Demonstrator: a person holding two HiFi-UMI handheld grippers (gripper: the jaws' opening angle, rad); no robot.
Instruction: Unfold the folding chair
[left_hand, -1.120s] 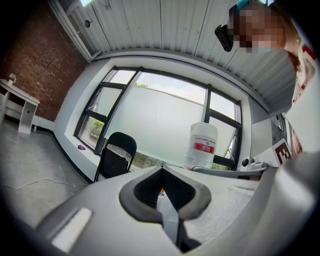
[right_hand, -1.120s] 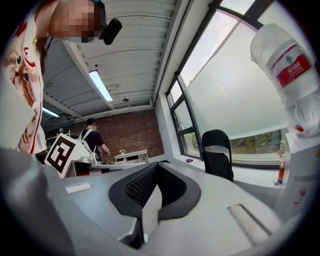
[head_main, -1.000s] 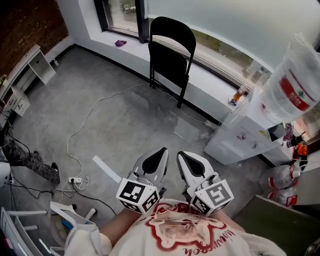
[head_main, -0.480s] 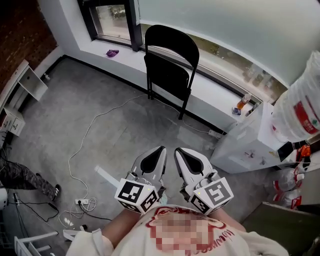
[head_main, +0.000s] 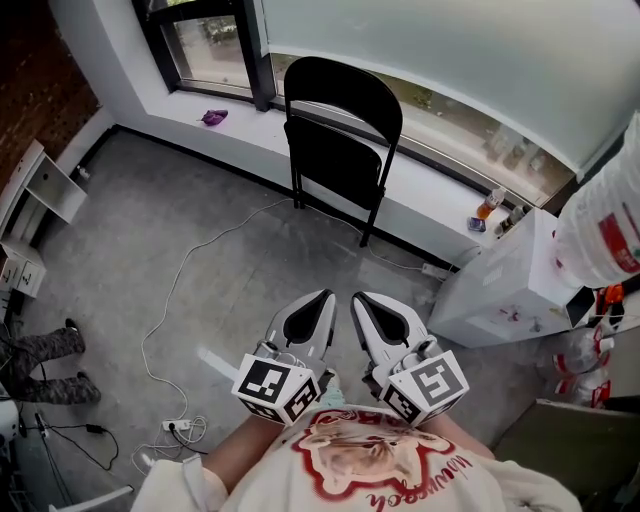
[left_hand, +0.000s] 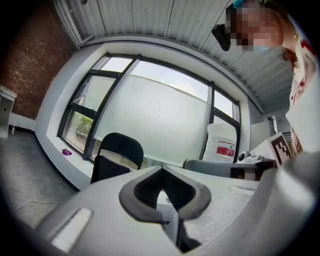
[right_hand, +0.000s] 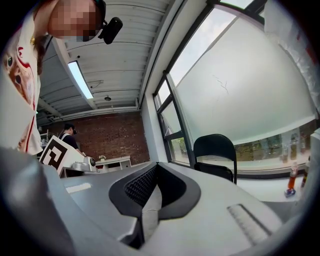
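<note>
A black folding chair (head_main: 340, 150) stands folded and upright against the window ledge (head_main: 440, 170), far ahead of both grippers. It also shows small in the left gripper view, as the chair (left_hand: 116, 156), and in the right gripper view, as the chair (right_hand: 215, 156). My left gripper (head_main: 318, 302) and right gripper (head_main: 364, 302) are held side by side close to my chest, pointing toward the chair. Both are shut with nothing between their jaws, as the left gripper (left_hand: 161, 171) and right gripper (right_hand: 156, 169) show up close.
A white water dispenser (head_main: 500, 290) with a large jug (head_main: 605, 230) stands at the right. A white cable (head_main: 170, 290) runs over the grey floor to a power strip (head_main: 180, 425). A white desk (head_main: 45, 185) and another person's legs (head_main: 40, 365) are at the left.
The head view has drawn nearer to the chair, which now sits lower and larger in frame. Both grippers keep their place at my chest, still shut. The legs at left have shifted.
</note>
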